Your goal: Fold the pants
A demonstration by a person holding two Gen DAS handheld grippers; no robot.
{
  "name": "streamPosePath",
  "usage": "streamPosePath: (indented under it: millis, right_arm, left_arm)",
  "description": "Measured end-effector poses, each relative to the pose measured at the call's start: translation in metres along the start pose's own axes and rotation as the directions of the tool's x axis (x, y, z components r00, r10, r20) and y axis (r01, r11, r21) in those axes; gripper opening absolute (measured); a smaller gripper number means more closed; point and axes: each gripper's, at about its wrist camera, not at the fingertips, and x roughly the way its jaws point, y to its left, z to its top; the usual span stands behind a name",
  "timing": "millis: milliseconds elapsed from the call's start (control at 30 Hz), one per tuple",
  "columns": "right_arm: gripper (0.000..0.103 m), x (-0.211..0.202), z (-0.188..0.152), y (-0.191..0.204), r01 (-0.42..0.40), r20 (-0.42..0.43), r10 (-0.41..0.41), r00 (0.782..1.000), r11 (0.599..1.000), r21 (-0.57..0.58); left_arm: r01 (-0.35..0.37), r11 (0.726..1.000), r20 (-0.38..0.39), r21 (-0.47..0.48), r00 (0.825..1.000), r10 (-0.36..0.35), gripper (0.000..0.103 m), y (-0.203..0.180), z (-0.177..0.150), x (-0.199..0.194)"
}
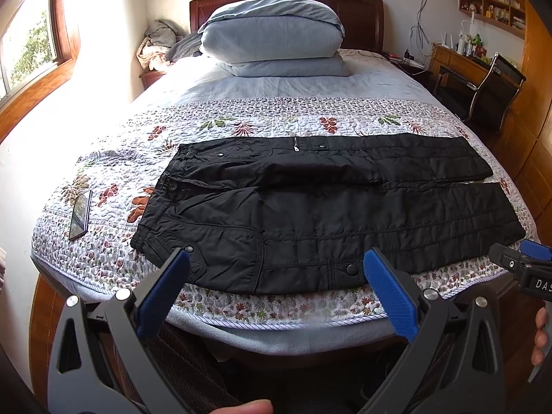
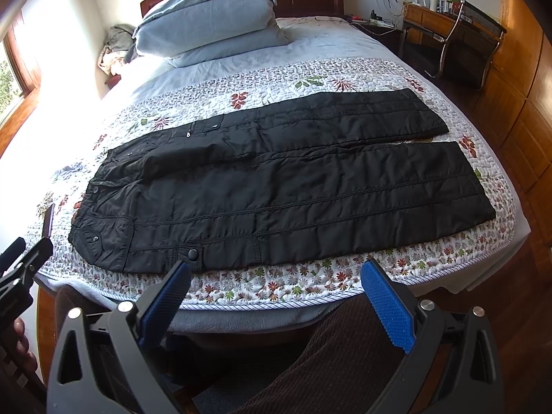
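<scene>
Left wrist, pants point(image 1: 327, 214) beyond left gripper point(image 1: 276, 269)

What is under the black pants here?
The pants lie spread flat on the floral quilt, which covers the bed's near half. The quilt directly beneath them is hidden. A phone lies on the quilt beside the waistband, apart.

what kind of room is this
Most likely a home bedroom. A bed with a floral quilt, stacked pillows and a wooden headboard fills the view. A desk with a chair stands at the right. Black pants lie flat on the quilt.
</scene>
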Motion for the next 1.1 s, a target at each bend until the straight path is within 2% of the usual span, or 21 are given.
streamPosePath:
  millis: [1100]
  right_arm:
    - [0.100, 0.0059, 0.0016, 0.0007, -0.005, -0.008, 0.005, 1.000, 1.000, 0.000]
  left_arm:
    - [-0.001, 1.000, 0.006, 0.013, 1.000, 0.001, 0.100, -0.0018, 0.0025, 0.0014]
